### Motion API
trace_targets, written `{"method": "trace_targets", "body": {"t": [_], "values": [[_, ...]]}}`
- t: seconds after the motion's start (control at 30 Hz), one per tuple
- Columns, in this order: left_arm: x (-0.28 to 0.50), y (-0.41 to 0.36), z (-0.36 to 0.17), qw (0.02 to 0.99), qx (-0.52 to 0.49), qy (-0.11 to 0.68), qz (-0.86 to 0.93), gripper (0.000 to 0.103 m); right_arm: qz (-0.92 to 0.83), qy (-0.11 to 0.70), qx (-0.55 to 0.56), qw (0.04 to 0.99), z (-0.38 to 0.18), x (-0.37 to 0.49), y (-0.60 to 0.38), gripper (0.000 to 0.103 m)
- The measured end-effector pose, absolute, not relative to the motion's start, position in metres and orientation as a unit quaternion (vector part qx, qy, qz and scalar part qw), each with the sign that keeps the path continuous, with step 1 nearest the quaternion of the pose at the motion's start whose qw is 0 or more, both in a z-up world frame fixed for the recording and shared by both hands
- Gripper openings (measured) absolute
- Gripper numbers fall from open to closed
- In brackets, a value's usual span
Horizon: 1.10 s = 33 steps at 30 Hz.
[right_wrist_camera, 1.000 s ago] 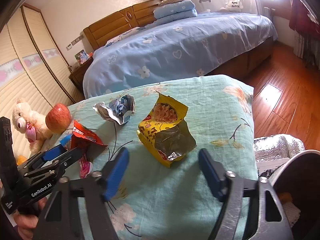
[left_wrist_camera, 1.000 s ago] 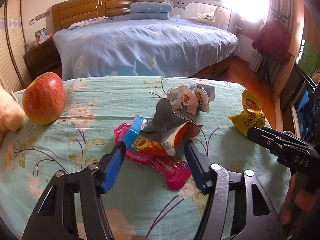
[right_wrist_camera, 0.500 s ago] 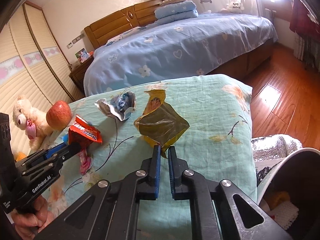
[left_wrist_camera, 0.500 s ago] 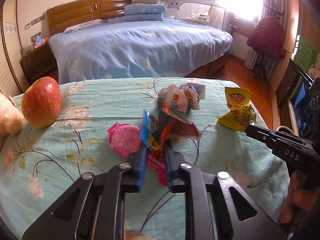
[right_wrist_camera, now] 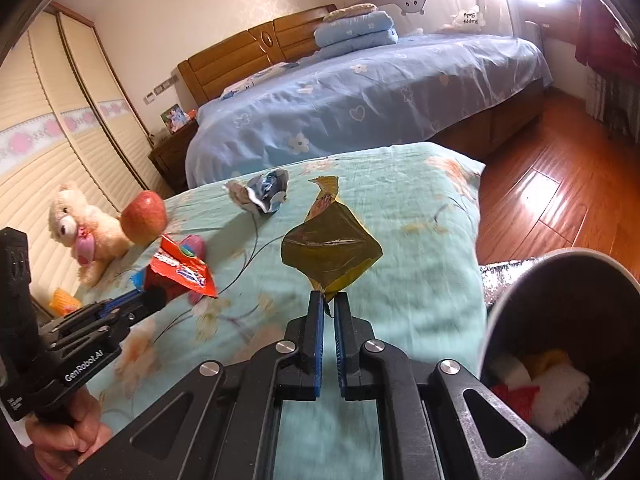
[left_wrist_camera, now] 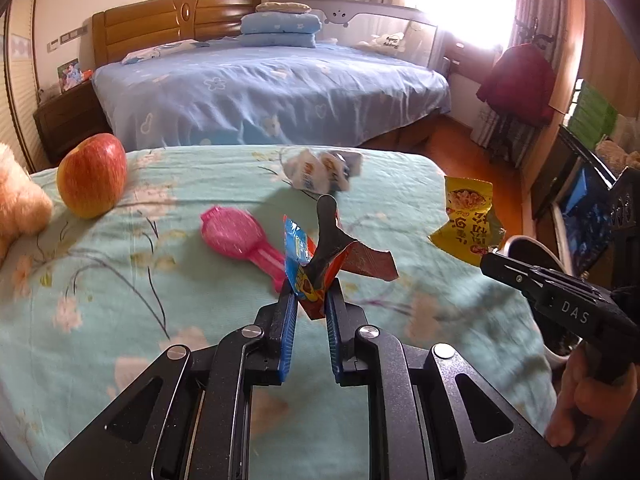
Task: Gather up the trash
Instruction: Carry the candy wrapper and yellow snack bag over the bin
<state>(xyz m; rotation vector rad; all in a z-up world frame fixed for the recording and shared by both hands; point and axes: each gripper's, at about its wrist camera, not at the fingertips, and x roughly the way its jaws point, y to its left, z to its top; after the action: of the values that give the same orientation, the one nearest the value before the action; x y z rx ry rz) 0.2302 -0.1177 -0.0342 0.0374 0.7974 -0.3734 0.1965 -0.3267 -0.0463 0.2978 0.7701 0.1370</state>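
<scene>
It is a home bedroom: a made bed (left_wrist_camera: pixel 264 92) with wooden headboard (right_wrist_camera: pixel 256 60), a nightstand (left_wrist_camera: pixel 68 120) and wardrobe doors (right_wrist_camera: pixel 52 128).

I have the table (left_wrist_camera: pixel 100 320) near me and the bed (left_wrist_camera: pixel 260 92) beyond it. On the table's far left sit the apple (left_wrist_camera: pixel 91 176) and, touching its left, the teddy (left_wrist_camera: pixel 18 200). The scoop (left_wrist_camera: pixel 236 236) lies mid-table, a crumpled wrapper (left_wrist_camera: pixel 320 170) farther back. My left gripper (left_wrist_camera: pixel 311 304) holds one bag (left_wrist_camera: pixel 320 264) above the table, my right gripper (right_wrist_camera: pixel 328 306) another packet (right_wrist_camera: pixel 330 246). The bin (right_wrist_camera: pixel 560 320) stands off the table's near right.
</scene>
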Motion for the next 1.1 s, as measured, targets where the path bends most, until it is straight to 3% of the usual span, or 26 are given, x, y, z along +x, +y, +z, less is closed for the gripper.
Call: {"method": "trace_targets", "body": {"t": [1.1], "values": [[0.128,-0.19,-0.023,0.89,0.061,0.374,-0.255,0.013,0.022,0.342,0.176,0.923,-0.04,0.064,-0.368,0.005]]}}
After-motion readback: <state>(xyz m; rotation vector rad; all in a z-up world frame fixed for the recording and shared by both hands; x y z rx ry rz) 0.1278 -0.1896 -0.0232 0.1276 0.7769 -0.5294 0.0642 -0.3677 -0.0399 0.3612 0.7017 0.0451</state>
